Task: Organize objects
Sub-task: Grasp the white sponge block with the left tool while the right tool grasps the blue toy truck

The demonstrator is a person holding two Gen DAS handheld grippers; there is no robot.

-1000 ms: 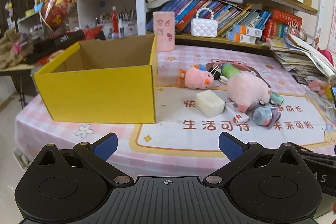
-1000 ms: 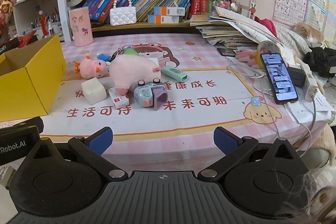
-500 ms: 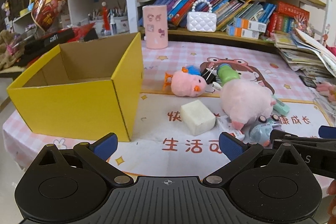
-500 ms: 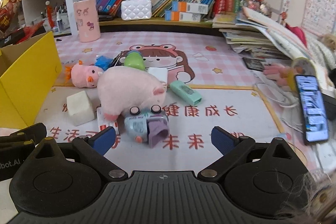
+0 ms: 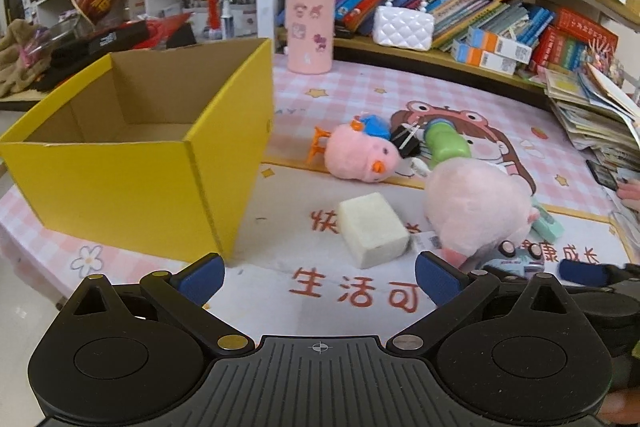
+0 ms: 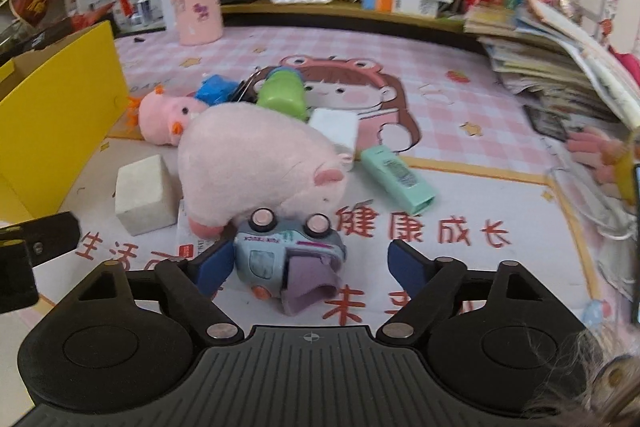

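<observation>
Right gripper [image 6: 310,265] jaws apart, just been closing; toy car [image 6: 290,259] on its side between them, left pad touching or nearly, right pad clear. Left gripper [image 5: 318,277] spread wide, nothing between. Beyond: white block [image 5: 372,229], pink plush pig [image 6: 256,173]. Far left, yellow box [image 5: 132,183], open.

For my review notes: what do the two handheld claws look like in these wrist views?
Both are alike. The left claw and right claw have matte black bodies with a ribbed centre plate bearing a small crosshair mark, two round discs at the sides, silver pivot pins, and black linkage arms ending in blue textured pads. No cables or sleeves are visible.
</observation>
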